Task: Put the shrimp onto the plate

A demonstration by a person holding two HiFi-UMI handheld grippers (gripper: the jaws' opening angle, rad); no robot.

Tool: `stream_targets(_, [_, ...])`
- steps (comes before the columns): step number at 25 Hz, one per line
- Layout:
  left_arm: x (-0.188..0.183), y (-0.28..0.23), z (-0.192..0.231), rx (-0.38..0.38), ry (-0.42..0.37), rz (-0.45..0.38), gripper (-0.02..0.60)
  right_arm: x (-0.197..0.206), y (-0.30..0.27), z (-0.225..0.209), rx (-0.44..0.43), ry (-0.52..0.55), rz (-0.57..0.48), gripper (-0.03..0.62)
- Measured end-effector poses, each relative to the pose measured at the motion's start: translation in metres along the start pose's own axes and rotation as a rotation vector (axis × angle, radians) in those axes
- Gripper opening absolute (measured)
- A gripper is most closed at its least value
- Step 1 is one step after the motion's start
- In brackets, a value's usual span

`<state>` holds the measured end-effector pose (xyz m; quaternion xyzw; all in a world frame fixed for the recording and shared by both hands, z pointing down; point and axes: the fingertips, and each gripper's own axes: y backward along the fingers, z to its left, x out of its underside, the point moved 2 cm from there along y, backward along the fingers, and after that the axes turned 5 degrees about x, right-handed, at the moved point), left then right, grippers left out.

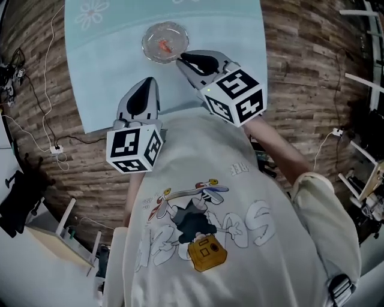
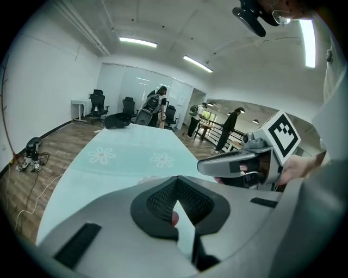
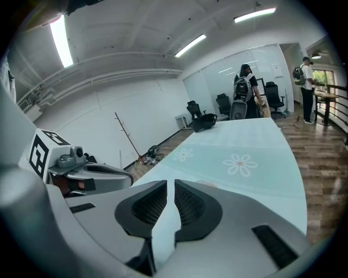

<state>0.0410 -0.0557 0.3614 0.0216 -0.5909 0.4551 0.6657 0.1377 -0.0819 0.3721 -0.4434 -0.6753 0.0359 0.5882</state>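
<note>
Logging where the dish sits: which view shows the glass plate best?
The head view: the whole glass plate lies on the teal cloth, just ahead of the right gripper. The left gripper view catches only a sliver of rim above the jaws; so does the right gripper view.

A pale teal tablecloth (image 1: 114,78) with white flower prints (image 1: 92,13) fills the upper middle of the head view, with wood-plank floor (image 1: 300,66) on both sides. Thin cables (image 1: 45,102) trail down the left edge to a white power strip (image 1: 57,149). A cream T-shirt (image 1: 264,198) with a cartoon print (image 1: 192,222) takes up the lower half. In the left gripper view, office chairs (image 2: 97,103) and standing people (image 2: 157,103) sit at centre left under ceiling strip lights (image 2: 137,42).
</note>
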Motion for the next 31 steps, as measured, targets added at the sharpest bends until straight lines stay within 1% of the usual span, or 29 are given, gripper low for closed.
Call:
stream_targets(2, [0.0, -0.003, -0.002, -0.004, -0.009, -0.001, 0.008, 0.0, 0.005, 0.001, -0.022, 0.015, 0.006, 0.061])
stream_targets(6, [0.0, -0.003, -0.01, -0.002, -0.017, -0.011, 0.008, 0.002, 0.016, 0.006, -0.038, 0.037, -0.003, 0.061])
stream_targets(10, [-0.002, -0.006, -0.018, 0.007, -0.028, -0.018, 0.008, -0.001, 0.028, 0.012, -0.022, 0.065, -0.047, 0.058])
stream_targets(18, [-0.007, -0.013, -0.03, 0.024, -0.053, -0.018, 0.008, 0.005, 0.036, 0.002, -0.017, 0.039, -0.049, 0.058])
stream_targets(31, [-0.003, -0.02, -0.032, 0.027, -0.049, -0.002, 0.008, 0.01, 0.036, -0.015, -0.001, 0.019, -0.045, 0.058])
